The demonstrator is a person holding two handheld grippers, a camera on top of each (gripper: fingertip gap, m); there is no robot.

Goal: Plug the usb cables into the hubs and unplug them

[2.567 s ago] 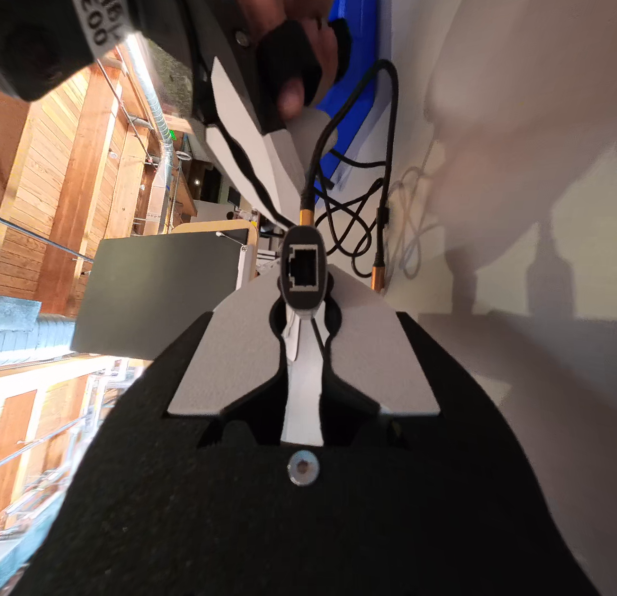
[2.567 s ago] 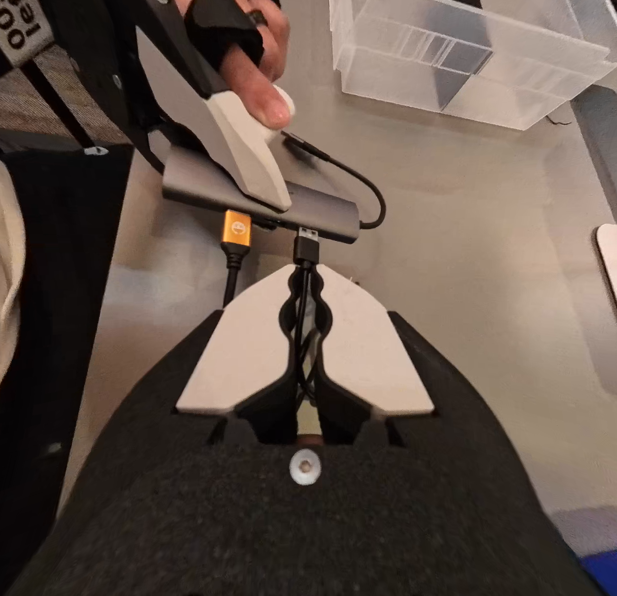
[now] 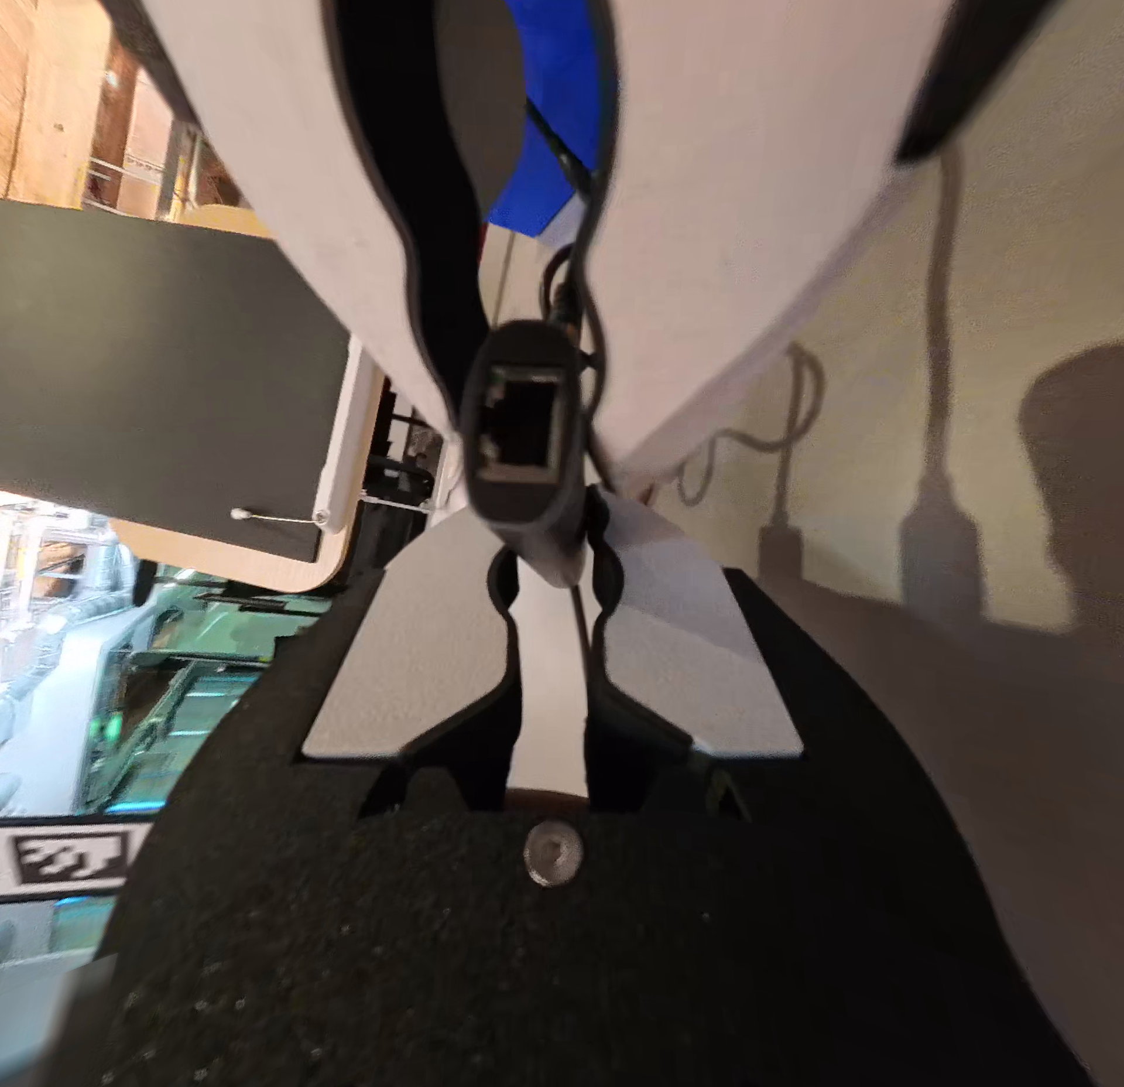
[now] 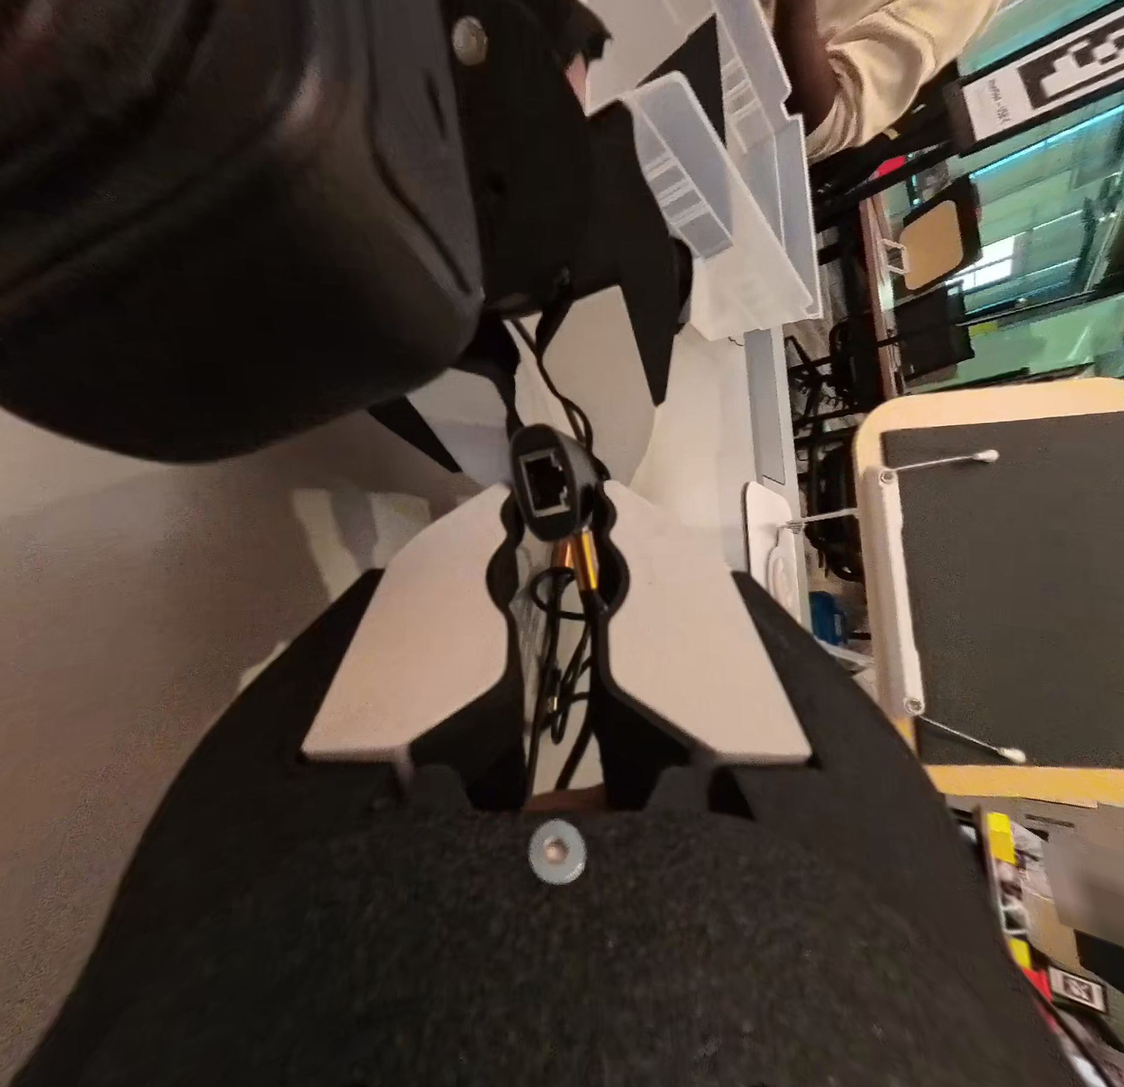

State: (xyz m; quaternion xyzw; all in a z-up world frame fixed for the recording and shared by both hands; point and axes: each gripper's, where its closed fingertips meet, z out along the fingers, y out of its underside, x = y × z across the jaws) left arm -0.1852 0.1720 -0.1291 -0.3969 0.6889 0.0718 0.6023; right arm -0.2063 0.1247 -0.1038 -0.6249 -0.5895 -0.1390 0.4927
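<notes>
A grey hub (image 3: 517, 431) points its square-port end at the left wrist camera. My left gripper (image 3: 541, 510) is shut on it at the fingertips. My right gripper's white fingers (image 3: 340, 206) come in from the top and straddle the same hub. In the right wrist view the hub (image 4: 547, 486) sits between the tips of my right gripper (image 4: 556, 498), which is shut on it. Orange plugs (image 4: 578, 562) and black cables (image 4: 559, 680) hang behind the hub. The left gripper's black body (image 4: 243, 206) fills the upper left.
Clear plastic bins (image 4: 730, 175) stand on the pale table (image 3: 1003, 267), with a blue bin (image 3: 547, 84) and a loose white cable (image 3: 790, 419). A dark panel with a wooden rim (image 4: 1003, 571) is nearby. A person's cream sleeve (image 4: 882, 41) is beyond the bins.
My right gripper has let go of the black USB plug and now holds the hub's end. Both grippers have turned and come close together; the left keeps its hold.
</notes>
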